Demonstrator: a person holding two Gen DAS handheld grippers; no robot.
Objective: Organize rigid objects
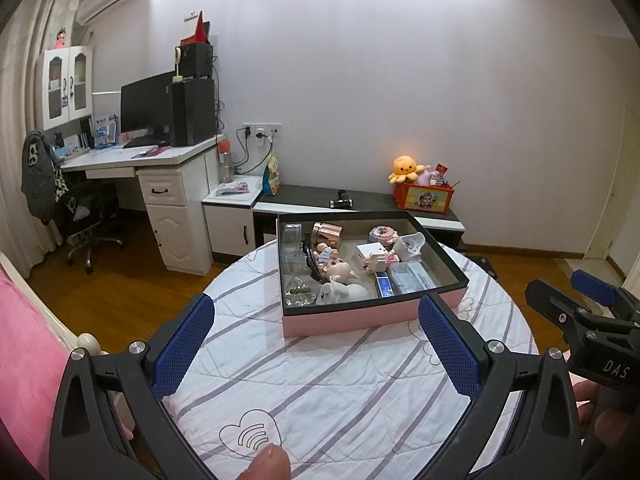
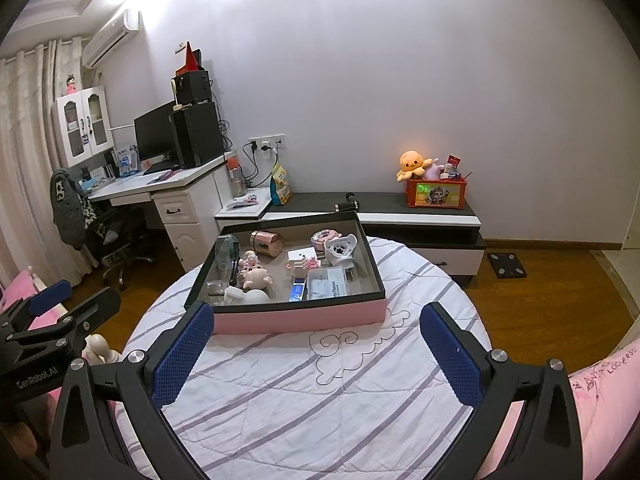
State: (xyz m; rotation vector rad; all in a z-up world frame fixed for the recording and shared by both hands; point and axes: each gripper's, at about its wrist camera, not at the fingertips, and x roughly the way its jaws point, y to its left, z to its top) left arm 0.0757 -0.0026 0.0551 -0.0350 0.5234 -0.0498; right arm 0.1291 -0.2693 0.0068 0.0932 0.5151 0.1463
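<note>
Sitting toward the far side of a round striped quilt [image 2: 304,392], a shallow pink box [image 2: 298,318] with a dark rim holds a jumble of small things — a copper-coloured jar [image 2: 266,243] lying on its side near the back, a pale pig figurine [image 2: 257,276] in the middle, a white animal-shaped cup [image 2: 340,250] to the right, and a clear plastic case [image 2: 329,287] beside a small blue card [image 2: 297,293] at the front. Both tools hover over the quilt on the near side of the box, touching nothing. Left gripper [image 1: 316,354] has its blue pads spread wide and empty; right gripper [image 2: 316,354] is spread just as wide, also empty — each shows at the edge of the other's view.
</note>
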